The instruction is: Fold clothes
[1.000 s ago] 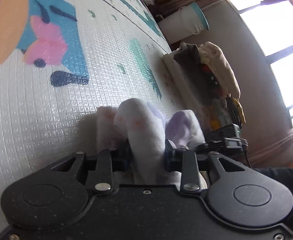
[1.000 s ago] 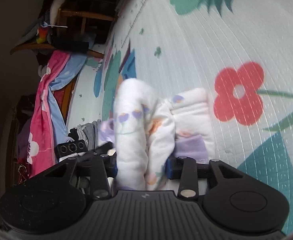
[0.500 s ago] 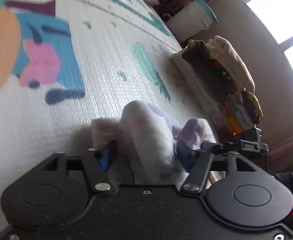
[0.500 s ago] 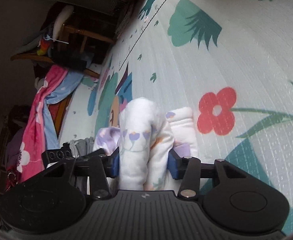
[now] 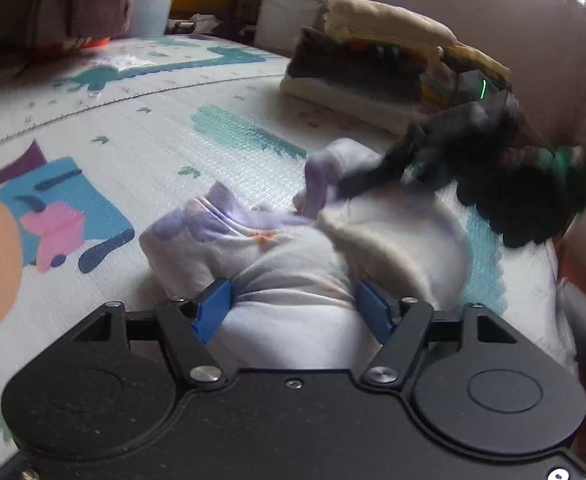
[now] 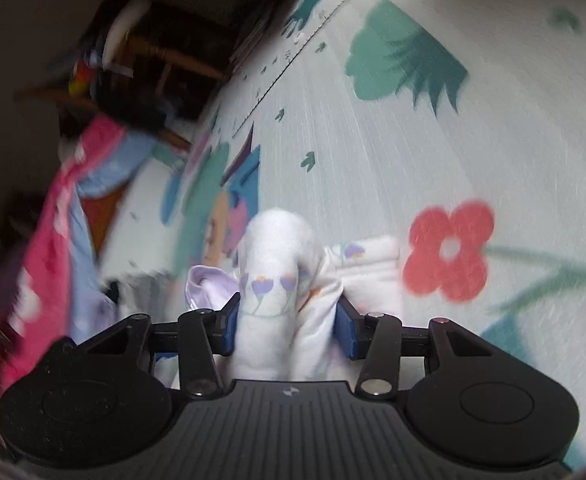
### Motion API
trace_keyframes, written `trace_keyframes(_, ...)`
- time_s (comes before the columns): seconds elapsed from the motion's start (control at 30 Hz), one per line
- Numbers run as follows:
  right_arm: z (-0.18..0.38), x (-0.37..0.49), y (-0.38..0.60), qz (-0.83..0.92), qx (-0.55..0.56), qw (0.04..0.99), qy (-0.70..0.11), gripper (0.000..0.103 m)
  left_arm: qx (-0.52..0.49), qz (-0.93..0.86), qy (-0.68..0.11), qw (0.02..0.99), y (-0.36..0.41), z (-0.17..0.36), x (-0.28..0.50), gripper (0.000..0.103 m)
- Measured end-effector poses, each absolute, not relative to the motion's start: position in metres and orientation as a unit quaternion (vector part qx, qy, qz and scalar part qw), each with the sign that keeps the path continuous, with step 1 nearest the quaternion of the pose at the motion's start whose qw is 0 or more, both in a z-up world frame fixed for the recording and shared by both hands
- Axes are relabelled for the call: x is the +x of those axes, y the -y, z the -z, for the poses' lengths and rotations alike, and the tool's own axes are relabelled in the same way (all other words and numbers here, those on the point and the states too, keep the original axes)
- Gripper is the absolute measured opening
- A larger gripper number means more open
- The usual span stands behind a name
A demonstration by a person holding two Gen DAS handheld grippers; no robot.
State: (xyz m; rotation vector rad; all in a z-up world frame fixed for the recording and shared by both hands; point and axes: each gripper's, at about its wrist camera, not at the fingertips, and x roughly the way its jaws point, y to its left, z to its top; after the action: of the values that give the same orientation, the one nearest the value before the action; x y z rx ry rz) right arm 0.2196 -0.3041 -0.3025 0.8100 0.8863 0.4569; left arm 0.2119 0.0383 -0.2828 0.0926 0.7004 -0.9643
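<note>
A white garment with purple flower print (image 5: 293, 248) lies bunched on the play mat (image 5: 141, 136). My left gripper (image 5: 293, 312) has its blue pads spread wide, with the cloth bulging loosely between them. The right gripper appears blurred in the left wrist view (image 5: 433, 160), over the garment's far edge. In the right wrist view, my right gripper (image 6: 287, 320) is shut on a thick fold of the same garment (image 6: 277, 264).
A stack of folded clothes (image 5: 393, 68) sits on the mat at the far right, with white buckets (image 5: 289, 0) behind it. A pink and blue cloth (image 6: 65, 208) hangs by wooden furniture (image 6: 161, 56) at the left of the right wrist view.
My left gripper's jaws have spread apart from their tight hold on the garment, and the gripper has swung to face the stack. The right gripper keeps its hold and has moved.
</note>
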Motion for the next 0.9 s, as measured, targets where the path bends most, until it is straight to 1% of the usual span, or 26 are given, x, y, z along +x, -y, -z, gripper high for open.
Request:
trace_keyframes(0.07,0.275,0.211,0.31,-0.202,0.318,0.844,-0.38,0.054,0.043,0.453,-0.327,0.828,-0.04,0.282,0.212,0.075)
trace_keyframes(0.1,0.263,0.203,0.316,-0.193,0.302,0.86,-0.363,0.057,0.044,0.453,-0.327,0.828,-0.04,0.281,0.212,0.075)
trace_keyframes(0.13,0.25,0.194,0.319,-0.184,0.285,0.876,-0.342,0.062,0.044,0.452,-0.326,0.829,-0.041,0.28,0.212,0.075)
trace_keyframes(0.17,0.239,0.183,0.318,-0.186,0.262,0.89,-0.322,0.064,0.044,0.452,-0.326,0.829,-0.042,0.279,0.212,0.074)
trace_keyframes(0.23,0.226,0.166,0.303,-0.215,0.202,0.906,-0.304,0.065,0.044,0.451,-0.325,0.83,-0.043,0.277,0.212,0.074)
trace_keyframes(0.33,0.228,0.157,0.25,-0.299,0.076,0.901,-0.306,0.066,0.03,0.448,-0.331,0.83,-0.038,0.271,0.214,0.074)
trace_keyframes(0.4,0.244,0.158,0.225,-0.316,0.004,0.894,-0.318,0.066,0.023,0.446,-0.337,0.829,-0.035,0.269,0.216,0.074)
trace_keyframes(0.47,0.261,0.165,0.224,-0.316,0.004,0.889,-0.332,0.067,0.03,0.45,-0.336,0.827,-0.033,0.268,0.216,0.074)
trace_keyframes(0.53,0.262,0.169,0.229,-0.32,0.011,0.889,-0.328,0.069,0.042,0.457,-0.332,0.824,-0.031,0.266,0.218,0.074)
trace_keyframes(0.6,0.263,0.178,0.226,-0.324,0.007,0.886,-0.332,0.071,0.078,0.466,-0.339,0.813,-0.023,0.271,0.224,0.074)
trace_keyframes(0.67,0.275,0.187,0.228,-0.329,0.022,0.878,-0.346,0.072,0.116,0.478,-0.341,0.801,-0.012,0.28,0.229,0.075)
trace_keyframes(0.73,0.285,0.188,0.228,-0.341,0.006,0.879,-0.333,0.072,0.133,0.489,-0.335,0.794,-0.01,0.282,0.231,0.076)
trace_keyframes(0.83,0.277,0.184,0.223,-0.328,0.002,0.881,-0.34,0.072,0.135,0.486,-0.344,0.792,-0.011,0.276,0.23,0.077)
trace_keyframes(0.9,0.264,0.173,0.219,-0.321,-0.01,0.889,-0.327,0.073,0.128,0.48,-0.338,0.799,-0.015,0.265,0.225,0.077)
